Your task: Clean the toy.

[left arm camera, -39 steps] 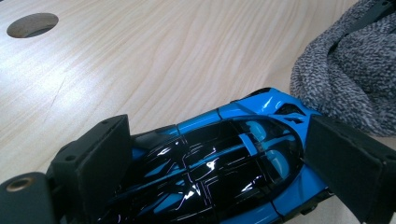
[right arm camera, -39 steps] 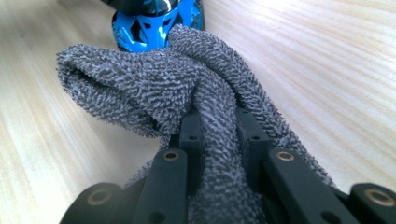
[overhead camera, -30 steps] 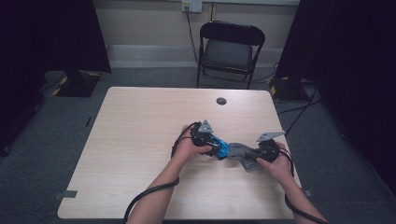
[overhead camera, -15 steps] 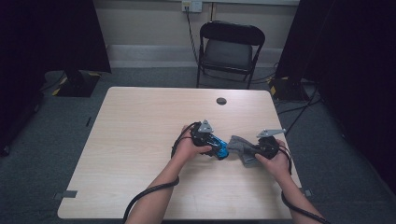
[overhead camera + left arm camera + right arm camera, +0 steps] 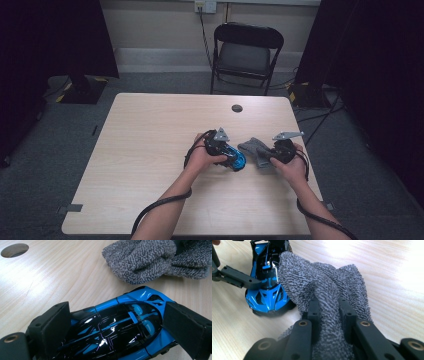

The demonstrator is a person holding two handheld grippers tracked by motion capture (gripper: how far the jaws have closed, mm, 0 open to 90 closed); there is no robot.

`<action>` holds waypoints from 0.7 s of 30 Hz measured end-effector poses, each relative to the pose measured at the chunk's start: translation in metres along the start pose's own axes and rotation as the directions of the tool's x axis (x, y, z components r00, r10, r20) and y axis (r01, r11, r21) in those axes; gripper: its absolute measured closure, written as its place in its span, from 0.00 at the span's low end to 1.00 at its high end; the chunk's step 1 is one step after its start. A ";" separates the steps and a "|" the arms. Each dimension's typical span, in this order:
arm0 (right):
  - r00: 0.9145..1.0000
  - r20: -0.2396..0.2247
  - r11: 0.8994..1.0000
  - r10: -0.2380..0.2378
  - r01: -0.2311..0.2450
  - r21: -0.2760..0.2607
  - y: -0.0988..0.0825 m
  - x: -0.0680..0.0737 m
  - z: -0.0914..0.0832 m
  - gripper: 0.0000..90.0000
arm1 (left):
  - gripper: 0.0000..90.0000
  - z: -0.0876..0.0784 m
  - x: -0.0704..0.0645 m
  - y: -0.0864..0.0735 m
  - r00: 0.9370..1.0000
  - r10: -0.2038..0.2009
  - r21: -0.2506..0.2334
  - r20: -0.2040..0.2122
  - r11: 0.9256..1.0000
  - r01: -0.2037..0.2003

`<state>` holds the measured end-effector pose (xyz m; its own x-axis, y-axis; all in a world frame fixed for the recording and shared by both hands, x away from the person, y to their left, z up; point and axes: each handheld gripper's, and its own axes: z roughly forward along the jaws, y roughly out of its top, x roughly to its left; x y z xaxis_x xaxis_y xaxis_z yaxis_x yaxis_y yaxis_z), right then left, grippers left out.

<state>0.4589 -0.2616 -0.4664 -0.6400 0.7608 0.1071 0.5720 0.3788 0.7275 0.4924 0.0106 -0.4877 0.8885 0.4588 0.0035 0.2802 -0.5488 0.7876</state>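
Observation:
A glossy blue and black toy car point(image 5: 120, 327) stands on the wooden table point(image 5: 150, 145), and my left gripper point(image 5: 115, 330) is shut on its two sides. In the high view the car point(image 5: 236, 159) shows just right of my left gripper point(image 5: 227, 152). A grey knitted cloth point(image 5: 324, 290) is pinched between the jaws of my right gripper point(image 5: 329, 315), its free end draped against the car's point(image 5: 268, 290) side. The cloth point(image 5: 255, 150) lies between the two hands, with my right gripper point(image 5: 272, 155) at its right end.
A round cable hole point(image 5: 237, 108) sits near the table's far edge. A black folding chair point(image 5: 245, 52) stands beyond the table. Cables trail from both grippers over the near edge. Bare tabletop stretches to the left and far side.
My right gripper has drawn the cloth slightly up and left, closer to the car. The left gripper and the car have stayed where they were.

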 end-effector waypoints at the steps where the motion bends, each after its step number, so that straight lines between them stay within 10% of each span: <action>1: 1.000 0.004 1.000 -0.001 0.001 0.002 0.001 0.000 0.000 0.84 | 0.09 0.000 0.000 0.000 1.000 0.002 0.001 -0.002 1.000 -0.002; 21: 1.000 0.026 1.000 -0.013 0.012 0.009 0.007 0.004 0.002 0.84 | 0.18 -0.021 -0.004 0.001 1.000 -0.014 0.013 -0.004 1.000 0.015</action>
<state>0.4617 -0.2544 -0.4621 -0.6337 0.7694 0.0802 0.5687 0.3930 0.7226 0.4812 0.0230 -0.4743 0.8829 0.4696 -0.0054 0.2977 -0.5509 0.7797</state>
